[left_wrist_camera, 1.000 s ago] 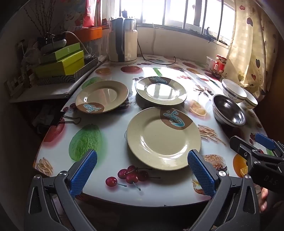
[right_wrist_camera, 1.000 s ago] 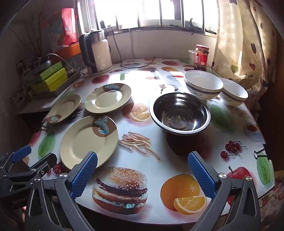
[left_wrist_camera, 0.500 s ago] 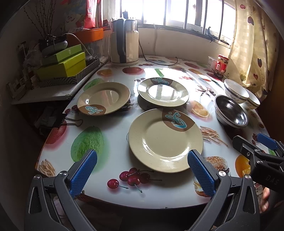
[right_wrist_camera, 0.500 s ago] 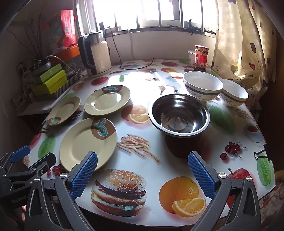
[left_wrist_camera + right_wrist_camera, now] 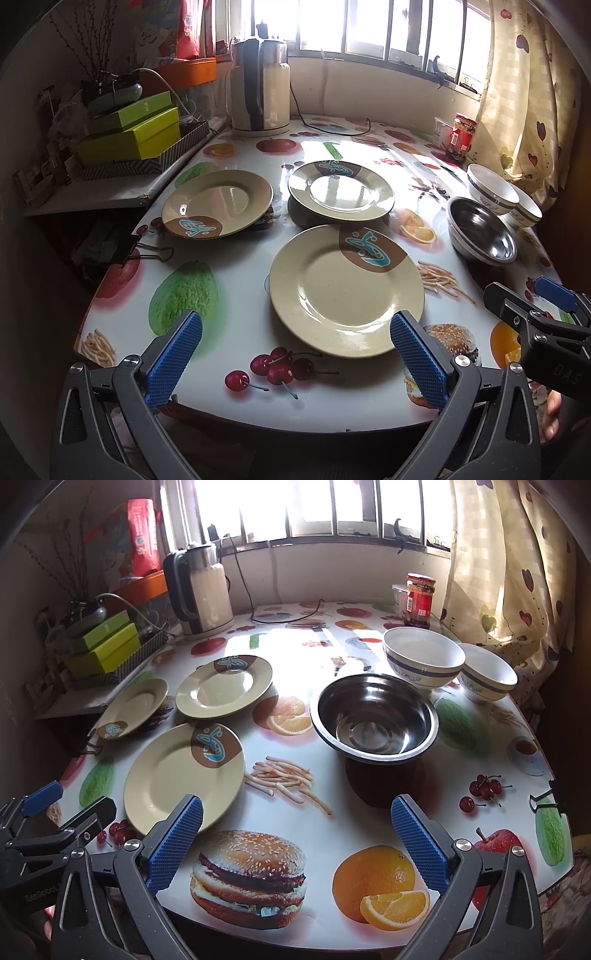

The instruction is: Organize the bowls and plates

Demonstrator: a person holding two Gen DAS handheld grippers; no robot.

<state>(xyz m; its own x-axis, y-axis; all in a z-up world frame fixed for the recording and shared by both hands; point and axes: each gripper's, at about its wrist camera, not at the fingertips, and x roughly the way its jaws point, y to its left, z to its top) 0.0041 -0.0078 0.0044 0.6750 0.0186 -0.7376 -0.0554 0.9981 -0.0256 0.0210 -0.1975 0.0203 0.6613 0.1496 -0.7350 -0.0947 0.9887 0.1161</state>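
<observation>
Three cream plates with brown-and-blue motifs lie on the fruit-print table: a large one (image 5: 345, 291) (image 5: 183, 775) near the front, a smaller one (image 5: 218, 206) (image 5: 135, 707) at the left, another (image 5: 341, 190) (image 5: 223, 686) behind. A steel bowl (image 5: 482, 236) (image 5: 375, 718) and two white bowls with blue bands (image 5: 423, 659) (image 5: 487, 677) stand at the right. My left gripper (image 5: 295, 358) is open and empty at the front edge, before the large plate. My right gripper (image 5: 297, 843) is open and empty, before the steel bowl.
An electric kettle (image 5: 260, 92) with its cord stands at the back by the window. A red-lidded jar (image 5: 419, 600) is at the back right. Green boxes (image 5: 129, 136) sit on a side shelf at the left. Binder clips (image 5: 147, 253) hold the tablecloth edges.
Both grippers have drawn back slightly from the table; the plates and bowls look a little farther away. Nothing on the table has moved.
</observation>
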